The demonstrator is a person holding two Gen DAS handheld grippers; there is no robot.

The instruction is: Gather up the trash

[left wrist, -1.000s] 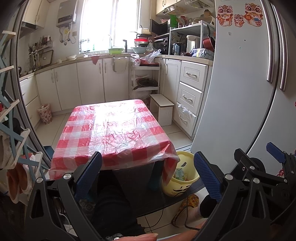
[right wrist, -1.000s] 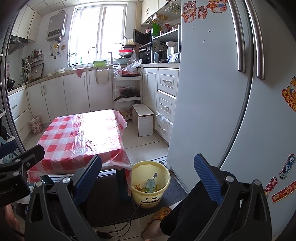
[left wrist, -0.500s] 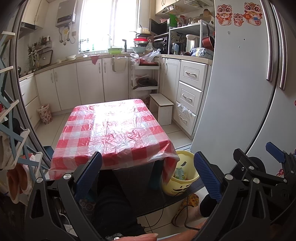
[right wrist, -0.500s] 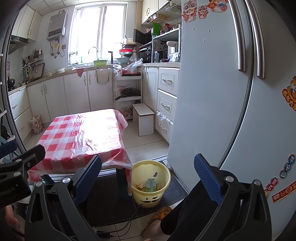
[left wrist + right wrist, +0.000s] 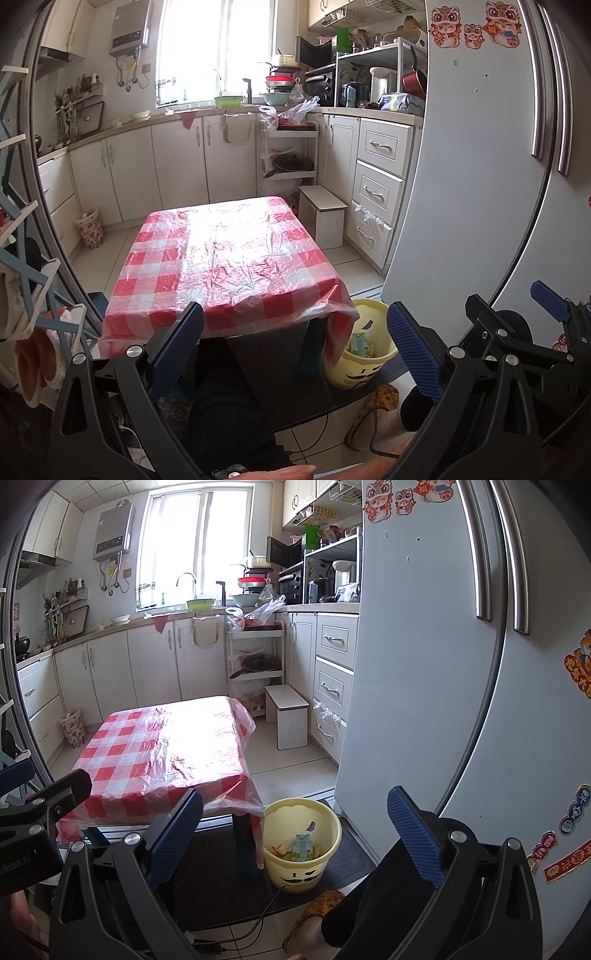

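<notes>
A yellow bin (image 5: 302, 843) stands on the floor by the near right corner of the low table (image 5: 162, 749); it holds a green carton (image 5: 303, 847) and scraps. It also shows in the left wrist view (image 5: 364, 352), partly behind the tablecloth. The table (image 5: 229, 254) has a red checked cloth under clear plastic, with nothing on it. My left gripper (image 5: 295, 343) is open and empty, held back from the table's near edge. My right gripper (image 5: 295, 827) is open and empty, above and short of the bin. The right gripper shows at the left view's right edge (image 5: 517, 332).
A fridge (image 5: 461, 664) stands close on the right. A white stool (image 5: 290, 716) and drawers (image 5: 332, 694) stand beyond the table. A black cable (image 5: 255, 915) lies on the dark mat (image 5: 218, 871). A small patterned basket (image 5: 90, 232) stands far left. The person's leg and slipper (image 5: 317, 908) are below.
Both views have shifted very slightly; nothing else has moved. Both grippers stay open and empty.
</notes>
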